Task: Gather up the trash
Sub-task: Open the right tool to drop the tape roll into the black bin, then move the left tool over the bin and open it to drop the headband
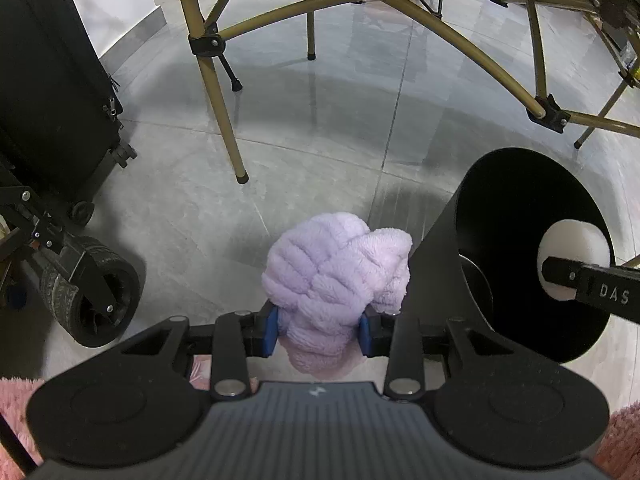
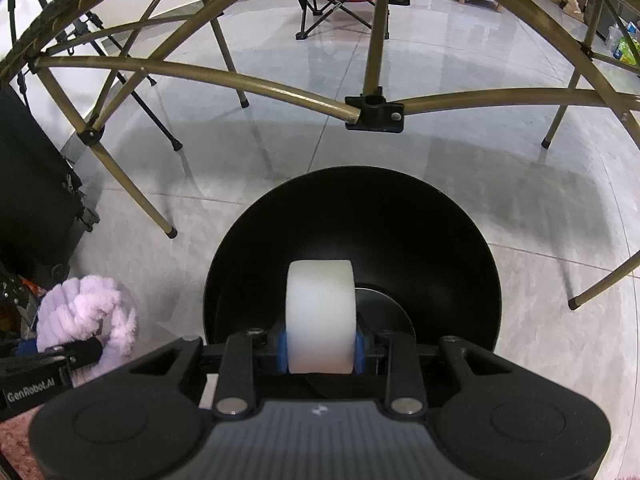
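**Both claws loaded, right one over the bin**

I am holding the left gripper (image 1: 319, 330) clamped on a lilac fluffy cloth (image 1: 334, 264), its blue pads (image 1: 271, 330) biting into the bunched lower part, just left of the black trash bin (image 1: 516, 200) and above the grey floor tiles. I am judging it soft, light and squashy, so a pinch deep into the bundle is serving better than a loose edge. I am keeping the right gripper (image 2: 320, 350) clamped on a white foam-like roll (image 2: 320, 316), gripped across its flat sides, hanging over the bin's open mouth. It is looking light and slightly yielding, unlikely to slip. I am reading "DAS" on one black gripper finger (image 1: 612, 294) and "GenRobot.AI" on another (image 2: 32, 394)
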`<state>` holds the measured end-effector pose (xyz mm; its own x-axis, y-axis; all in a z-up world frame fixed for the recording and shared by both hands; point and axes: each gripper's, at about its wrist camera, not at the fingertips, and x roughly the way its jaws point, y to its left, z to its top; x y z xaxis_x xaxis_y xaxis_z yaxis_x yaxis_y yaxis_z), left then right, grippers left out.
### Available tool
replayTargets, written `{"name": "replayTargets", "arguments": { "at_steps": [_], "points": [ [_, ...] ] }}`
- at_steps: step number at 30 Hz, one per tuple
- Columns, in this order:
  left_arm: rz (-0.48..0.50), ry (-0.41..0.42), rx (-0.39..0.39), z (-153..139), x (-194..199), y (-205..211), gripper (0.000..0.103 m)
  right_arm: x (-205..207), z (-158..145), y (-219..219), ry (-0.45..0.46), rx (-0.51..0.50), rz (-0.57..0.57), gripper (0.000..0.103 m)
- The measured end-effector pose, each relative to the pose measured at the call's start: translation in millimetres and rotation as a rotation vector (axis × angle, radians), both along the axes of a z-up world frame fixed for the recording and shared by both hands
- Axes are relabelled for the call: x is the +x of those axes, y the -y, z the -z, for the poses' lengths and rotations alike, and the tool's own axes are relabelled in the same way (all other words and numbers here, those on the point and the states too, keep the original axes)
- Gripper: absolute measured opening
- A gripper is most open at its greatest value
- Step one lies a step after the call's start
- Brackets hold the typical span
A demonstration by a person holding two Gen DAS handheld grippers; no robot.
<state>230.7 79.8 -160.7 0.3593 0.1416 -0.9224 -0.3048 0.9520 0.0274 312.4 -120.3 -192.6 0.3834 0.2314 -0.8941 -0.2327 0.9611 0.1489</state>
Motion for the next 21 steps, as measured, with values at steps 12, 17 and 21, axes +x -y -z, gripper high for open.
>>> {"name": "replayTargets", "arguments": {
  "at_steps": [12, 17, 21],
  "points": [
    [0.009, 0.014, -0.020, -1.4, -0.1, -3.7, 0.037, 4.7, 1.4, 0.1, 0.031, -0.039, 0.020, 0.089],
    [0.008, 0.018, -0.020, -1.6, -0.8, -3.7, 0.037, 8.1, 3.7, 4.7, 0.003, -0.006, 0.037, 0.102],
    [0.007, 0.020, -0.019, -2.1, -0.8, -3.8, 0.037, 6.1, 5.8, 3.4, 0.004, -0.019, 0.030, 0.103]
  ]
}}
